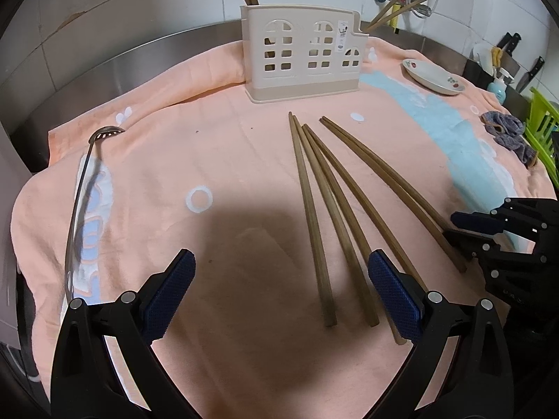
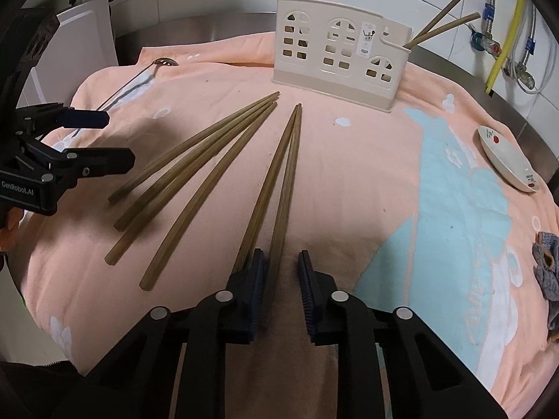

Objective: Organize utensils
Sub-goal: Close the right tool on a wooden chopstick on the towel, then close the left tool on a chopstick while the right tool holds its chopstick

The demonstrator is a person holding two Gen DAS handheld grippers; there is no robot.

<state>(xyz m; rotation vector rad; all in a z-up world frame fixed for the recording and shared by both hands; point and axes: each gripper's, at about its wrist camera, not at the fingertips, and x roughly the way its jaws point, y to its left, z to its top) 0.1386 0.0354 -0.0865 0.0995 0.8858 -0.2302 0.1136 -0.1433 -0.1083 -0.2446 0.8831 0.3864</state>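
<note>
Several wooden chopsticks point(image 1: 314, 216) lie fanned on a peach towel point(image 1: 216, 146), in front of a beige utensil holder point(image 1: 304, 63) with chopsticks standing in it. My right gripper point(image 2: 281, 255) is low over the near ends of the rightmost pair point(image 2: 283, 181). One stick lies between its narrow jaws against the left pad, with a gap to the right pad. The other stick runs outside the left finger. My left gripper point(image 1: 281, 256) hovers wide open over the near ends of the left sticks, holding nothing. A slotted metal spoon point(image 1: 78, 188) lies at the towel's left edge.
A white patterned dish point(image 1: 433, 76) sits at the towel's far right. A grey rag point(image 1: 510, 132) and a green rack point(image 1: 545, 129) are beyond it, with knives point(image 1: 531, 73) against the tiled wall. A steel counter rim runs behind the holder.
</note>
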